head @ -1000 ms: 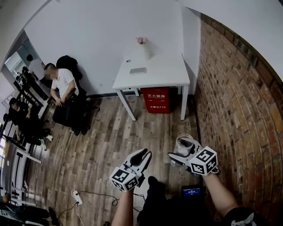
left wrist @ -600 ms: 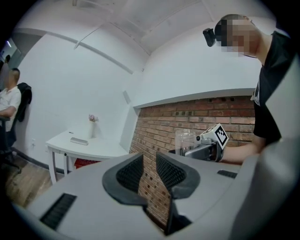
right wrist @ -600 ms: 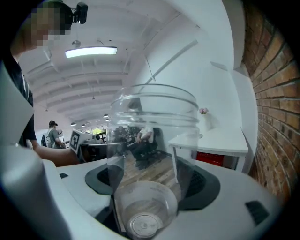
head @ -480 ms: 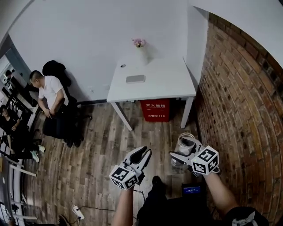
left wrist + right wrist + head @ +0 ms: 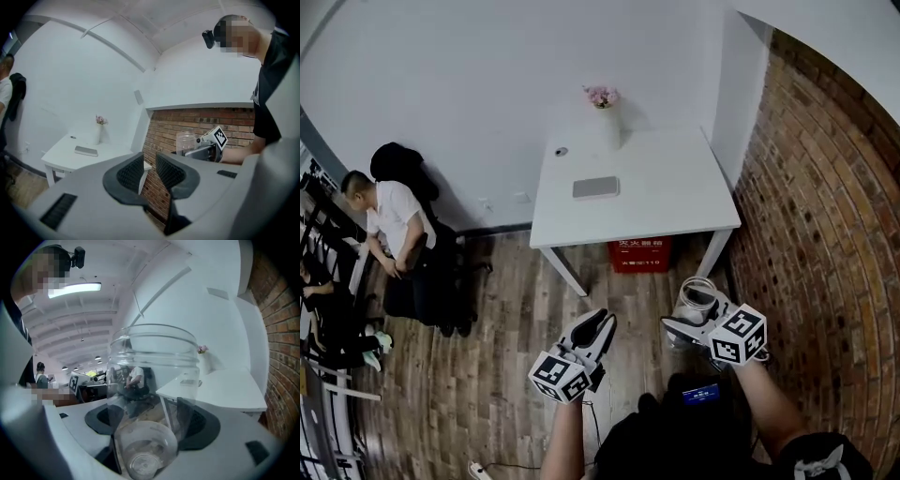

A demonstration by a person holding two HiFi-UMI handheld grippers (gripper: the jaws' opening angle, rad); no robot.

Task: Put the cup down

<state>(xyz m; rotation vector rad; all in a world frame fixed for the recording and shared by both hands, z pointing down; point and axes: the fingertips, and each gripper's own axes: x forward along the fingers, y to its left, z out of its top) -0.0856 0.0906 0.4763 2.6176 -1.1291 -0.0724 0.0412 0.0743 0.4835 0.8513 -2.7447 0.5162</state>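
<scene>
A clear plastic cup (image 5: 696,295) stands upright between the jaws of my right gripper (image 5: 689,314), carried in the air above the wooden floor, short of the white table (image 5: 675,187). In the right gripper view the cup (image 5: 152,380) fills the middle, and the right gripper (image 5: 150,423) is shut on its lower wall. My left gripper (image 5: 595,330) hangs beside it on the left. In its own view the left gripper (image 5: 149,172) has a narrow gap between the pads with nothing in it. That view also shows the cup (image 5: 185,140).
On the table stand a white vase with pink flowers (image 5: 602,112) and a flat grey slab (image 5: 595,187). A red box (image 5: 639,253) sits under it. A brick wall (image 5: 825,234) runs along the right. A person (image 5: 389,216) sits at the left.
Both grippers and the head view have moved forward toward the white table, which now looks larger and nearer. The cup has stayed in the right gripper.
</scene>
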